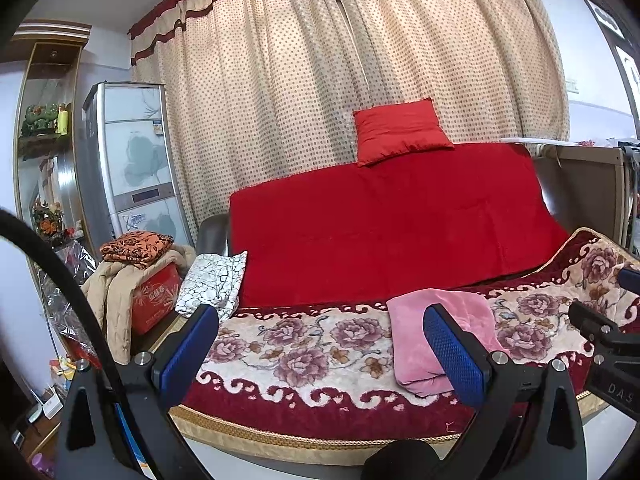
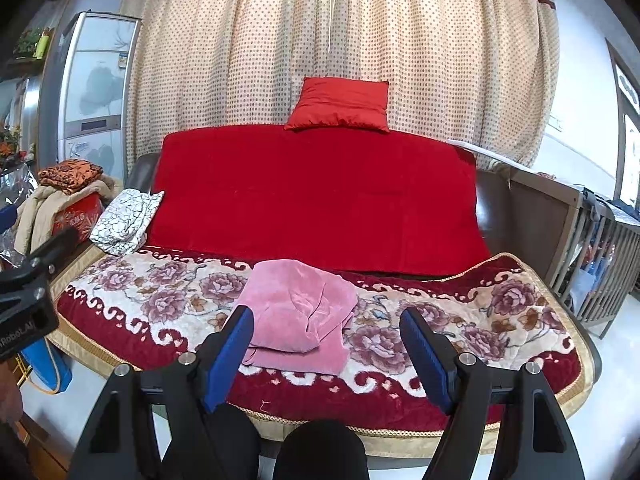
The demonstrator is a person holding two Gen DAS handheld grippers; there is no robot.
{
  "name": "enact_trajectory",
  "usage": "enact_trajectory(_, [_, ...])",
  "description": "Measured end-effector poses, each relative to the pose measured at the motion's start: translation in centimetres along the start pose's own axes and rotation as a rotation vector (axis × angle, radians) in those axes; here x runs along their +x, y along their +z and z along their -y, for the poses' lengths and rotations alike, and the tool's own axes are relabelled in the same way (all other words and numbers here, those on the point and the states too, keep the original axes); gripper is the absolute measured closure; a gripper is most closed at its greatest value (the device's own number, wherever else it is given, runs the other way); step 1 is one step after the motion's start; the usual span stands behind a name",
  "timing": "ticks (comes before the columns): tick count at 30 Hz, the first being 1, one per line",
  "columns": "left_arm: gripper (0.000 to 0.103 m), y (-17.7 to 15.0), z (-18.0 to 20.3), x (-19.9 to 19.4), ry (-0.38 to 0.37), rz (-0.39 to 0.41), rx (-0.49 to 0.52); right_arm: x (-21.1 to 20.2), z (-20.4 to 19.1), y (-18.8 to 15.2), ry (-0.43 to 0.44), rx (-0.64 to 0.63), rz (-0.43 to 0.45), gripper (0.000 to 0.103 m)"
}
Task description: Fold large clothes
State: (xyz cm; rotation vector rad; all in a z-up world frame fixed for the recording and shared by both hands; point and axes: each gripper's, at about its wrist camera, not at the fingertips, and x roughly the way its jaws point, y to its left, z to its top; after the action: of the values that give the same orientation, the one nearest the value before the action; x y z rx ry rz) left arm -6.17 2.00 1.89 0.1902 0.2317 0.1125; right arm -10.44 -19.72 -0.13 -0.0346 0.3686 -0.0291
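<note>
A folded pink garment [image 2: 298, 312] lies on my floral blanket [image 2: 500, 320]; my left gripper [image 1: 326, 344] and right gripper [image 2: 326, 344] hover spread apart (holding nothing).

Home living room: sofa [image 2: 320, 200], curtains [image 2: 340, 40], fridge [image 1: 128, 160].

cream dotted curtain [image 2: 340, 40] fills the far wall, daylight glowing through. a red-draped sofa [image 2: 320, 200] sits before it, a red cushion [image 2: 340, 104] on top. tall floral cabinet [image 1: 132, 160] far left, slatted wooden crib [image 2: 592, 240] at right.
</note>
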Motion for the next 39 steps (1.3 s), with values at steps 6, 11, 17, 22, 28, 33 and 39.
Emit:
enact_trajectory(6, [0.001,-0.2,-0.1,-0.3,-0.006,0.005,-0.007,-0.6,-0.1,0.3,-0.014,-0.003,0.022,0.024])
enact_trajectory(11, [0.001,-0.4,0.0,-0.7,-0.014,0.008,-0.010,-1.0,-0.2,0.5,-0.021,-0.003,0.033,0.024])
enact_trajectory(17, [0.001,-0.8,0.4,-1.0,-0.031,0.007,-0.003,-1.2,-0.4,0.4,-0.016,-0.011,0.035,0.024])
enact_trajectory(22, [0.001,-1.1,0.5,-0.6,-0.035,-0.011,-0.005,-1.0,-0.6,0.2,-0.009,-0.012,0.024,0.024])
enact_trajectory(28, [0.001,-1.3,0.7,-0.4,-0.036,-0.023,-0.004,-1.0,-0.6,0.0,-0.006,-0.011,0.022,0.024])
enact_trajectory(33, [0.001,-1.3,0.7,-0.5,-0.037,-0.018,0.000,-0.9,-0.7,-0.2,-0.001,-0.012,0.019,0.024])
enact_trajectory(39, [0.001,-1.3,0.8,-0.5,-0.043,-0.021,0.000,-0.8,-0.7,-0.2,0.002,-0.013,0.016,0.024])
